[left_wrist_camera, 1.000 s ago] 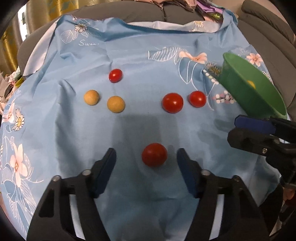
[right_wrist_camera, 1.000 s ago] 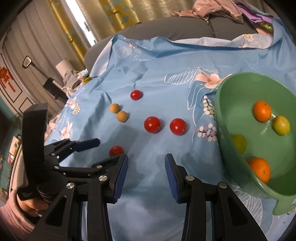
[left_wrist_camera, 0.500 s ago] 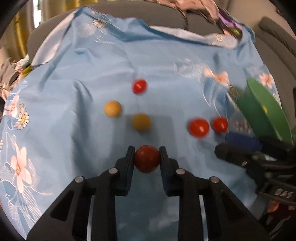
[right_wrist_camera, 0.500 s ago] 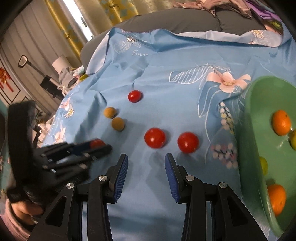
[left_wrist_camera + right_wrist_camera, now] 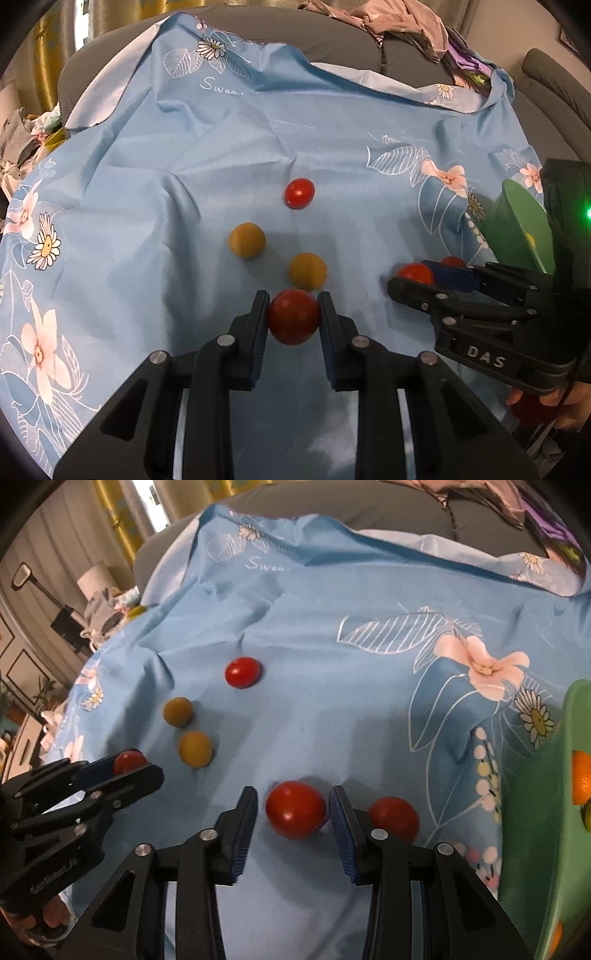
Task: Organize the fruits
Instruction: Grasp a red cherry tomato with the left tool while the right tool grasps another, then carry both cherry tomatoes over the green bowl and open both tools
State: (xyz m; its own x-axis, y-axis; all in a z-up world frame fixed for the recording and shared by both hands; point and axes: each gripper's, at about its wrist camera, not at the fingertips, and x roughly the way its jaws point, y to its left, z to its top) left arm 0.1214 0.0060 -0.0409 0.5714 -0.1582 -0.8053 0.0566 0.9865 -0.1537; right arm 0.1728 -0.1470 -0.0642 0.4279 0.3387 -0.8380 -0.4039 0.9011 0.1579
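The step in hand looks like a double pickup: each gripper taking one red tomato off the blue floral cloth to carry to the green bowl.

To do it well, I'd judge the right gripper should settle a little further so its pads sit level with the widest part of the tomato, then close gently; these fruits are round, smooth and soft, so a pinch above the middle could squirt one forward across the cloth. The neighbouring tomato lies just beside the right-hand finger, at about 3 o'clock of the target, and could get nudged as the jaws shift. The left gripper should lift straight up before swinging toward the bowl, since a tan round fruit sits close at its 12 o'clock.

The left gripper is clamped on a dark red tomato, both blue pads pressing its sides. The right gripper stands partly open around a larger red tomato, which rests on the cloth between the fingers with a gap showing on each side, so nothing is gripped yet.

The bowl sits at 3 o'clock of the right gripper, already holding orange and yellow-green fruits. Another tan fruit and a small tomato lie further out, toward 11 and 12 o'clock of the left gripper.
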